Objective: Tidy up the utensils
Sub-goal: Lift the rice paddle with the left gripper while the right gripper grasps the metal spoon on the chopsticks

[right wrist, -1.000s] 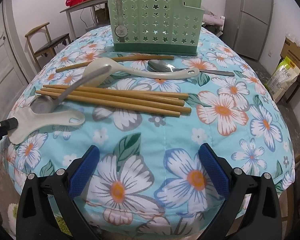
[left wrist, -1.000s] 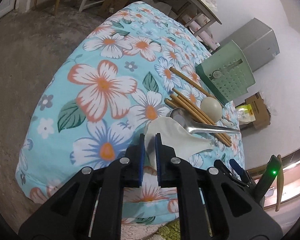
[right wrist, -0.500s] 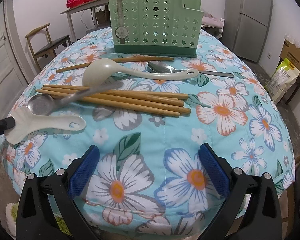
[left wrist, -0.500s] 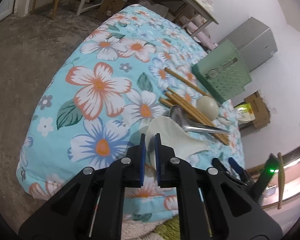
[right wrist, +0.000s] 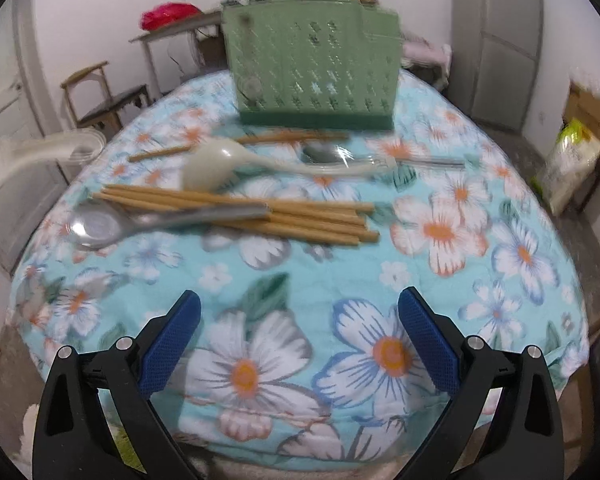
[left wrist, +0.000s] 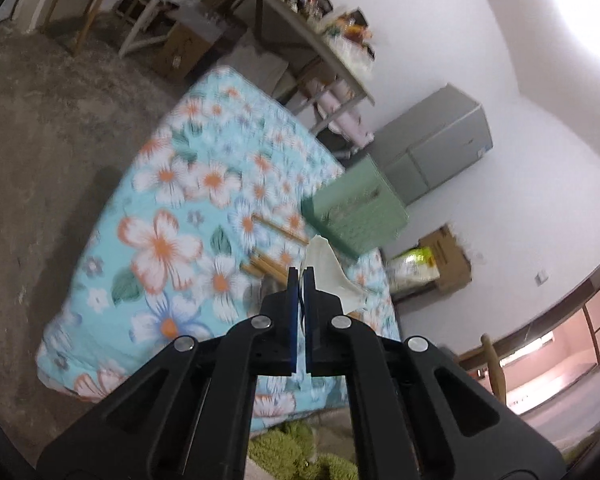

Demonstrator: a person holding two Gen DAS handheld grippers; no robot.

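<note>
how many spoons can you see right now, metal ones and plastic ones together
4. One metal spoon lies across the chopsticks, another lies before the green holder, a cream ladle lies between them, and a white paddle is in the left claw.

Left gripper (left wrist: 299, 276) clamped on the broad end of a white rice paddle (left wrist: 327, 276), paddle lifted clear of the floral tablecloth (left wrist: 168, 208). Green utensil holder (left wrist: 356, 216) upright beyond, wooden chopsticks (left wrist: 268, 265) lying on the cloth near it. View blurred; finer detail unreadable.
</note>
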